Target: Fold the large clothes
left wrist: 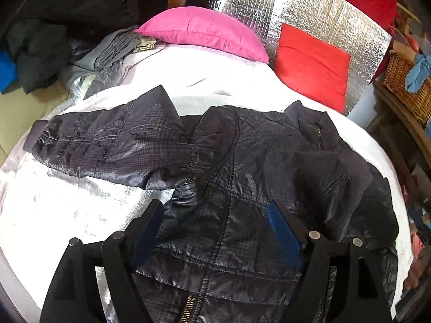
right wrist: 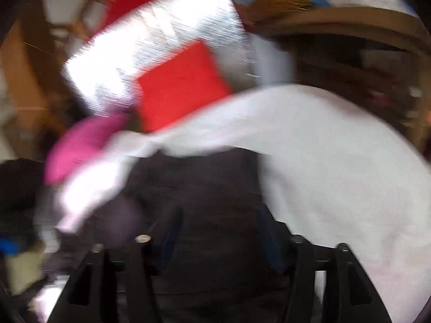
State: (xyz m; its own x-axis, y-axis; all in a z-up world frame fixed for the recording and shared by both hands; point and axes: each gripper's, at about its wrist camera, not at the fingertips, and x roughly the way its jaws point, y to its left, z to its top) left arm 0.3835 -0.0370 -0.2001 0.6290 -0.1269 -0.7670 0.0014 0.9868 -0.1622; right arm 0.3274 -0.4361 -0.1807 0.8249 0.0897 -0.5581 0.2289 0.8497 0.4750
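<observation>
Dark quilted jacket (left wrist: 242,167) lies front-up on white bed (left wrist: 188,80), long axis running away from L gripper (left wrist: 215,215), sleeve (left wrist: 107,142) out to its left. L gripper spread directly over the torso, nearer; R gripper (right wrist: 215,228) spread, view blurred.

Both wrist views look down over the jacket (left wrist: 229,175), sharing the red cushion (right wrist: 183,86).

A pink cushion (left wrist: 204,31) lies at the far edge of the white sheet (left wrist: 167,72), just beside a red cushion (left wrist: 312,67) propped against a silver foil panel (left wrist: 309,8). Off left, a fringed grey scarf (left wrist: 113,51) and heaped dark clothes (left wrist: 43,27) — off right, a wicker basket (left wrist: 404,80).
</observation>
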